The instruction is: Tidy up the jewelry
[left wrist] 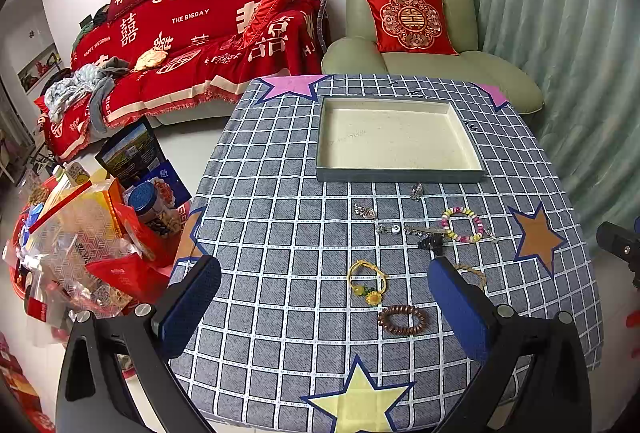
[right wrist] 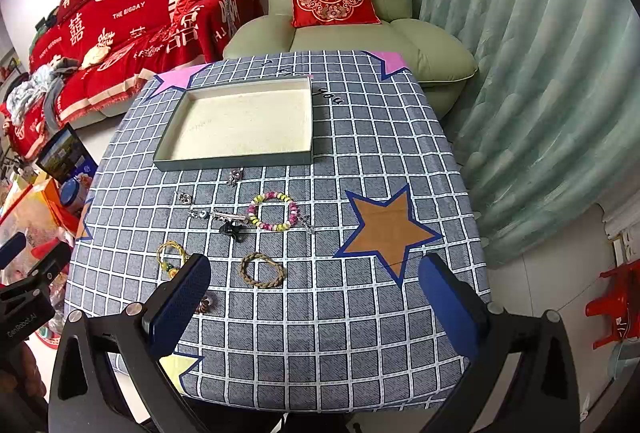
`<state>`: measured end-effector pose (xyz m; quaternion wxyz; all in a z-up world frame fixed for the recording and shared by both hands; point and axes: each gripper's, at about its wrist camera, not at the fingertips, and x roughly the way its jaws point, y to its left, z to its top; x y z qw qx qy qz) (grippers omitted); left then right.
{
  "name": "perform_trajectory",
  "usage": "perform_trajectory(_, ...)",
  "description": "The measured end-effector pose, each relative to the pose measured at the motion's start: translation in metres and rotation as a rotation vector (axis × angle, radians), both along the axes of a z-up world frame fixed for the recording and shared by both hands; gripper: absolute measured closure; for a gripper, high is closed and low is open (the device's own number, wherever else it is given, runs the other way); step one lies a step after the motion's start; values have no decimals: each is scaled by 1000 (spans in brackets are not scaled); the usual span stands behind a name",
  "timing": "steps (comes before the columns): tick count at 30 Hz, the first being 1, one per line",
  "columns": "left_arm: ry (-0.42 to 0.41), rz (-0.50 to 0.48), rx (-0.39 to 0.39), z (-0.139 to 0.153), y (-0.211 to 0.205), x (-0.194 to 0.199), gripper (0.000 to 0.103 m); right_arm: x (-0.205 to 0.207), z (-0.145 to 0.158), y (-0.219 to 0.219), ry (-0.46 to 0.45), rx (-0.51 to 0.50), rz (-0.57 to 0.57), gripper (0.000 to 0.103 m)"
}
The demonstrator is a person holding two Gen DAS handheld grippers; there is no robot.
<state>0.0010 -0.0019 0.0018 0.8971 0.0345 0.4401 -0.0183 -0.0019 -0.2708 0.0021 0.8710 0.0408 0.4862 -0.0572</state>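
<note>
Both grippers wide, empty. Yellow bracelet lower centre, between left gripper fingers, nearer than right gripper; tray beyond.

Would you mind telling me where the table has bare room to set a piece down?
The shallow cream-lined tray is bare inside. Checked tablecloth lies free between the brown star patch and the near edge, right of the braided tan bracelet. It is crowded between the tray and the brown coil hair tie, around the pastel bead bracelet.
</note>
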Motion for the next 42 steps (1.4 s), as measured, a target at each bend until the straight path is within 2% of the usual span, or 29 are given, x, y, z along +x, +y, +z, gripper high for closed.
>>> perform_trajectory(31, 9, -5, 14, -11, -3, -2, 0, -1, -6, 4, 13, 3, -2, 0)
perform_trajectory(34, 48, -10, 42, -21, 1, 4, 0, 1, -10, 6, 23, 6, -5, 0)
perform_trajectory(36, 147, -12, 143, -21, 4, 8, 0, 2, -13, 7, 30, 8, -8, 0)
perform_trajectory(38, 169, -15, 172, -21, 6, 11, 0, 5, -15, 9, 43, 11, -12, 0)
perform_trajectory(40, 156, -12, 171, -22, 10, 15, 0, 9, -17, 10, 58, 17, -16, 0)
perform_trajectory(41, 109, -10, 152, -25, 12, 17, 0, 9, -19, 11, 65, 19, -18, 0)
perform_trajectory(42, 105, -11, 143, -27, 14, 19, 0, 11, -21, 11, 71, 22, -21, 0)
